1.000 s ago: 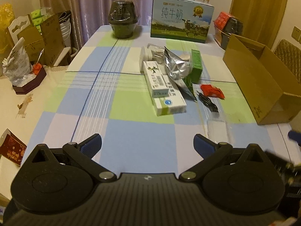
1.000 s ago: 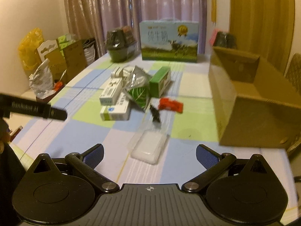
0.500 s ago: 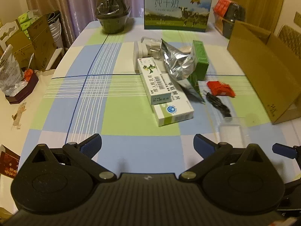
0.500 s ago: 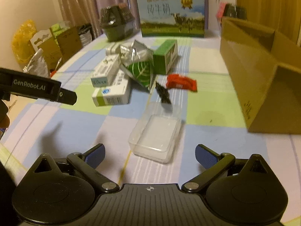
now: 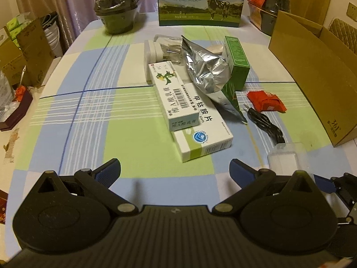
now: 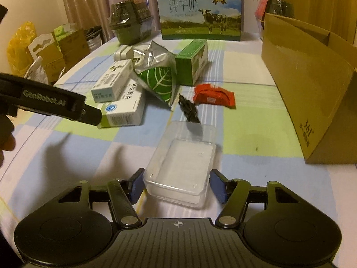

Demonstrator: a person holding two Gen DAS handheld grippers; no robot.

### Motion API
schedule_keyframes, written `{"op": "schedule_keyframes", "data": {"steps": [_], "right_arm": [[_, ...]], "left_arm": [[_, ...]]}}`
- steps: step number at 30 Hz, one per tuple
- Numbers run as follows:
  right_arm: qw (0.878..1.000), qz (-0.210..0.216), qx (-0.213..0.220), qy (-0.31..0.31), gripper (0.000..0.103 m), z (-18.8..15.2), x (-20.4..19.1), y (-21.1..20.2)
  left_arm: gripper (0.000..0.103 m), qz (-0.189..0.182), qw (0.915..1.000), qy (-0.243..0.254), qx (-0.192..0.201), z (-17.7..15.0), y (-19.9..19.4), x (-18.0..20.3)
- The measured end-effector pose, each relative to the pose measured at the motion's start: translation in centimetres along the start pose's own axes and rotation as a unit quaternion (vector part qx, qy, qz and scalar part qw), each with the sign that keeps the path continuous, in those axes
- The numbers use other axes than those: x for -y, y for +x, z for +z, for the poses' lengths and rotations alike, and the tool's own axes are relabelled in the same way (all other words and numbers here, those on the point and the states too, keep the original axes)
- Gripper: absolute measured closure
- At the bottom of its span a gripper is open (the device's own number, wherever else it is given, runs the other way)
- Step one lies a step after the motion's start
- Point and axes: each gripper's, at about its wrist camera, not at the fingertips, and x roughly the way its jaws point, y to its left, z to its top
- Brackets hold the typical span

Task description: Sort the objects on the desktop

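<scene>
My right claw (image 6: 176, 187) has been closing around the clear tray (image 6: 181, 160), pads just short of its walls. I'd squeeze gently, evenly. Left claw (image 5: 175, 167) hangs spread, empty.

left tongs (image 5: 175, 167): jaws wide, angled down | right tongs (image 6: 176, 186): jaws just been closing, half-spread, angled down

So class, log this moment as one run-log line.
step: grasp clear plastic box | right gripper: jaws just closing, box between them, contact unclear | left gripper: open, empty, near white medicine box
</scene>
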Motion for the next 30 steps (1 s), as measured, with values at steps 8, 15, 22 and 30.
{"op": "schedule_keyframes", "data": {"steps": [8, 15, 22, 30], "right_arm": [[1.0, -0.001, 0.018, -0.022, 0.044, 0.9, 0.9, -0.2], [1.0, -0.005, 0.009, -0.022, 0.044, 0.3, 1.7, 0.0], [1.0, -0.004, 0.005, -0.02, 0.044, 0.0, 1.9, -0.5], [1.0, -0.01, -0.004, -0.017, 0.044, -1.2, 2.5, -2.9]], "left_arm": [[0.001, -0.012, 0.9994, 0.005, 0.031, 0.8, 1.7, 1.1], [0.009, -0.021, 0.9991, 0.006, 0.035, 1.4, 4.0, 2.0], [0.027, -0.021, 0.9995, 0.004, 0.025, 1.8, 5.8, 2.5], [0.03, -0.024, 0.9997, -0.006, 0.009, -1.0, 1.9, 3.3]]}}
